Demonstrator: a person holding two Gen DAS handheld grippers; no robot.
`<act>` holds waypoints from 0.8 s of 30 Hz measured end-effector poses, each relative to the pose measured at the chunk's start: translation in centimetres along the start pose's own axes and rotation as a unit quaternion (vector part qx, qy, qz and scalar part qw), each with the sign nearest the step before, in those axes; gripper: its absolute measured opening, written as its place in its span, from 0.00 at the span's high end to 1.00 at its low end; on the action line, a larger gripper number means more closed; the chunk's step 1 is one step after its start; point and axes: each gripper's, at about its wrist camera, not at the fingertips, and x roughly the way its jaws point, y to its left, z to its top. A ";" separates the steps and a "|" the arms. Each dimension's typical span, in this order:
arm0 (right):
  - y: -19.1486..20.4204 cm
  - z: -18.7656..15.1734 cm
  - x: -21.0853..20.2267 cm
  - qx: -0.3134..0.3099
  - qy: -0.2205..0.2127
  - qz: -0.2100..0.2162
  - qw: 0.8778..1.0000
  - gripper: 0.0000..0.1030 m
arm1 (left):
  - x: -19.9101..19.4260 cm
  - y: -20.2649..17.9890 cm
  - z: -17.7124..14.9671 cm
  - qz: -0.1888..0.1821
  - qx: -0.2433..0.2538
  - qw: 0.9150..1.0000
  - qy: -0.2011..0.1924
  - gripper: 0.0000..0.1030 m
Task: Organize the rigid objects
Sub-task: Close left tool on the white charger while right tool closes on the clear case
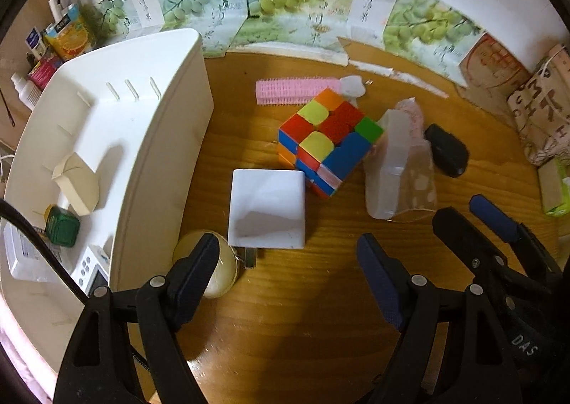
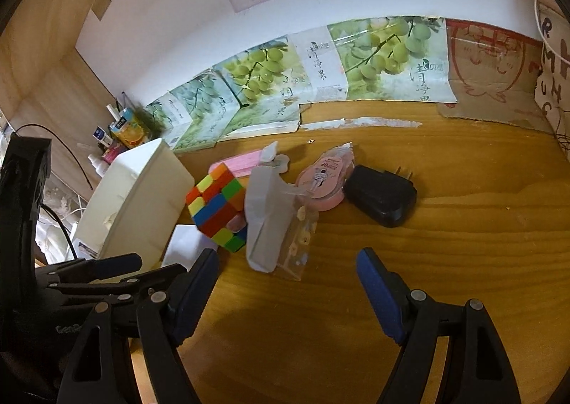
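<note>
The puzzle cube point(image 1: 326, 140) sat on the desk point(image 1: 320, 297), right of the white organizer bin point(image 1: 142, 140), with the white charger point(image 1: 267, 213) touching its near side. Left gripper point(image 1: 288, 277) and right gripper point(image 2: 288, 292) hovered nearer, fingers wide, empty.

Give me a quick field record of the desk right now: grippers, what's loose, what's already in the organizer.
left gripper: open, empty
right gripper: open, empty
loose on desk: puzzle cube, white charger, black adapter, pink roller, clear case
white organizer: holds small beige box, green container
</note>
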 end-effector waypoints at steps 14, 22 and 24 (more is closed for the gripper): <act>-0.3 0.3 2.5 -0.010 0.017 0.007 1.000 0.37 | 3.3 -0.7 1.5 0.042 0.027 0.997 0.051 0.20; -0.4 0.4 3.0 -0.013 0.018 0.006 1.000 0.48 | 4.2 -1.1 2.0 0.057 0.035 0.996 0.060 0.20; -0.2 0.5 3.1 -0.018 0.018 0.007 1.000 0.53 | 4.4 -1.2 2.0 0.059 0.037 0.996 0.063 0.20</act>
